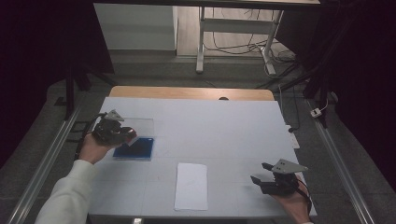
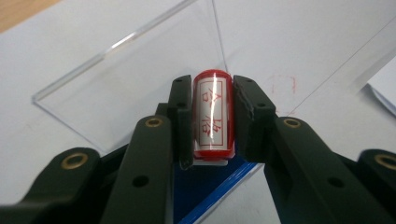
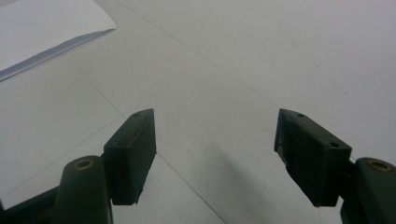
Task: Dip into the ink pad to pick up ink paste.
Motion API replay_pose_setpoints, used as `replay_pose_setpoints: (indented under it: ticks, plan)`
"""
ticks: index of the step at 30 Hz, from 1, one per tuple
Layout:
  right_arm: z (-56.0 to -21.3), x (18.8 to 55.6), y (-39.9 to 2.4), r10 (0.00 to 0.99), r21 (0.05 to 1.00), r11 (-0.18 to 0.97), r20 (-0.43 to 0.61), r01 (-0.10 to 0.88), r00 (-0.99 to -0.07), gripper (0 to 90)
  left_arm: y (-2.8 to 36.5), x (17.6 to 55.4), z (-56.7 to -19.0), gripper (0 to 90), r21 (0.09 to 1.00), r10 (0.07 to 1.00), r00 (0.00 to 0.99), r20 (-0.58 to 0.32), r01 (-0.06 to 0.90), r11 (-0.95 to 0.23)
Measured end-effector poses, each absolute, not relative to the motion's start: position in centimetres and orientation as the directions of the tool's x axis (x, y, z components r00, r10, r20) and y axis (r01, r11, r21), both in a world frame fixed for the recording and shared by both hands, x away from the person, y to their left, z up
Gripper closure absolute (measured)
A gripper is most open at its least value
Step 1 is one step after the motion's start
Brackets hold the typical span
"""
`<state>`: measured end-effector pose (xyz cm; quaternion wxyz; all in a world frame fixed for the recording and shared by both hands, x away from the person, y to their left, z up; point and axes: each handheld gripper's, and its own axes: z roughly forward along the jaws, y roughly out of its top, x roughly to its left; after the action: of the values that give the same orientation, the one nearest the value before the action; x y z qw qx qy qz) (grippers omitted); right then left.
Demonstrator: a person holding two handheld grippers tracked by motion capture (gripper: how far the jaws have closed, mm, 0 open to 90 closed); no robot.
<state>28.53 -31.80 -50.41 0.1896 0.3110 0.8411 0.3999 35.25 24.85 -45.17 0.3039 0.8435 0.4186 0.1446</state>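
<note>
A small red cylindrical stamp with a white label printed in red characters (image 2: 212,114) sits clamped between the jaws of the left gripper (image 2: 212,116), which is closed snugly on its two sides. In the high view this left gripper (image 1: 122,133) hangs over the left part of the counter, just above a shallow blue ink pad in a clear plastic case (image 1: 135,148), whose transparent hinged lid (image 2: 130,79) lies open and flat behind it. The stamp's lower end is right at the pad's near edge; whether it touches the blue surface cannot be told.

Judging from this, the step in hand is inking the stamp, or lifting it off to print. To do it well, the stamp should stay upright in the jaws, meet the pad squarely and lift straight up, so the clear case does not drag along. A plain white sheet of paper (image 1: 191,185) lies near the counter's front edge, well apart, the likely place for the print.

The right gripper (image 1: 270,176) hovers over the white counter cover (image 3: 243,70) at the front right, jaws spread wide and empty.
</note>
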Motion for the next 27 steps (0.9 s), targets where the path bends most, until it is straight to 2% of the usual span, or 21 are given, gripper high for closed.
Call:
replay_pose_setpoints:
  ticks: [27]
  plan:
    - [-50.6,28.6,-32.0,0.673,0.781,0.497,-0.072,0.378,-0.736,29.5,24.6,36.5,-48.4,70.0,0.563,0.806,0.592,-0.023,0.674,-0.479]
